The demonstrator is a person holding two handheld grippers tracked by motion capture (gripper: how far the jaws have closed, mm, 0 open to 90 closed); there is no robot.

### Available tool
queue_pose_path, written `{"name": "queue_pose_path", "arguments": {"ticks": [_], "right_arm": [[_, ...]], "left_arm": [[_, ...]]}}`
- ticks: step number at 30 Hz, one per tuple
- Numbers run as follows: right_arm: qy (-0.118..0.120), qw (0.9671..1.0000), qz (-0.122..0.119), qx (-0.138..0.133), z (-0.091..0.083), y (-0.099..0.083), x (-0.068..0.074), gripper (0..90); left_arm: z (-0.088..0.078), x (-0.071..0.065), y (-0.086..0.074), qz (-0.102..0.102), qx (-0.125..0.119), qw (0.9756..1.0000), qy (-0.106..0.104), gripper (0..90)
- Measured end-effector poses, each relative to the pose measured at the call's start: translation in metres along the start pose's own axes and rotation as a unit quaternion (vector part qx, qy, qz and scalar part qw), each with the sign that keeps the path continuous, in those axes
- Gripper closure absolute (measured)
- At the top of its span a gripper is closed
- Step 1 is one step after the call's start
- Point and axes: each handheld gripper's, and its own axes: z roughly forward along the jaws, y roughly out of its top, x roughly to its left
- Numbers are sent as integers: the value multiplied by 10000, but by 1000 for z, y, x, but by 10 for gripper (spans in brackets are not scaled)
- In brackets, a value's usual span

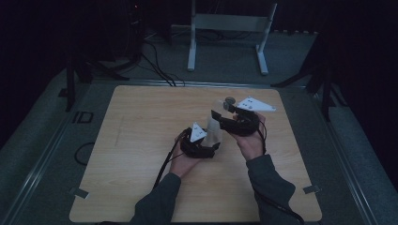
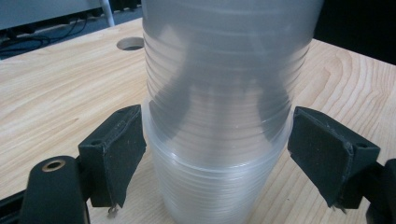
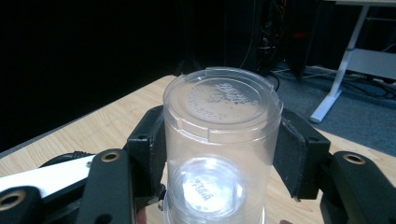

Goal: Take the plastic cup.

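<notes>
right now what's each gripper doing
left gripper: open around the lower cup, pads clear
right gripper: shut on the upper cup

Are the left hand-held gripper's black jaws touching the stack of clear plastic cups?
Apart. The left gripper view shows table wood between the right pad and the stack of clear plastic cups; the left pad sits beside it.
</notes>
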Motion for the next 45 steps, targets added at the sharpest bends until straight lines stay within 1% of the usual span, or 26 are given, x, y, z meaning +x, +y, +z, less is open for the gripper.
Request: {"name": "queue_pose_path", "arguments": {"ticks": [3, 6, 9, 10, 14, 15, 19, 22, 25, 27, 31, 36, 41, 45], "right_arm": [[6, 10000, 17, -35, -3, 3, 0, 413], [6, 10000, -4, -86, -7, 6, 0, 412], [-10, 9999, -19, -125, -10, 9, 0, 412], [-14, 9999, -36, -141, -11, 10, 0, 412], [32, 9998, 55, -211, -14, 13, -2, 411], [23, 9997, 47, -226, -15, 14, -2, 411], [-5, 9996, 60, -268, -20, 16, -4, 411], [17, 9994, 131, -319, -25, 16, -8, 411], [24, 9991, 218, -366, -30, 17, -12, 412], [7, 9990, 224, -396, -33, 17, -14, 412], [-56, 9989, 211, -414, -39, 16, -18, 412], [-149, 9986, 270, -438, -48, 13, -26, 412], [-290, 9982, 337, -414, -58, 6, -36, 412], [-398, 9976, 426, -370, -63, -2, -43, 413]], "left_arm": [[-3, 1, 1, -9, -37, 10000, -16, 194], [-6, 0, 2, 20, -12, 10000, -18, 199], [-7, -1, 1, 128, 37, 9999, 39, 199], [-7, -2, 1, 128, 57, 9999, 37, 198], [-8, -2, 1, 116, 99, 9999, 31, 196], [-9, -2, 0, 113, 95, 9999, 42, 195], [-13, 1, -2, 38, 57, 10000, 17, 196], [-16, 2, -3, -48, 2, 10000, -6, 204], [-18, 1, -5, -12, 17, 10000, -24, 206], [-20, 1, -6, 8, 30, 10000, -33, 209], [-23, 1, -9, 10, 29, 10000, -48, 216], [-28, 2, -12, -76, 10, 9999, -95, 227], [-30, 2, -15, -121, 9, 9999, -102, 228], [-31, 2, -17, -98, 38, 9999, -94, 227]]}}
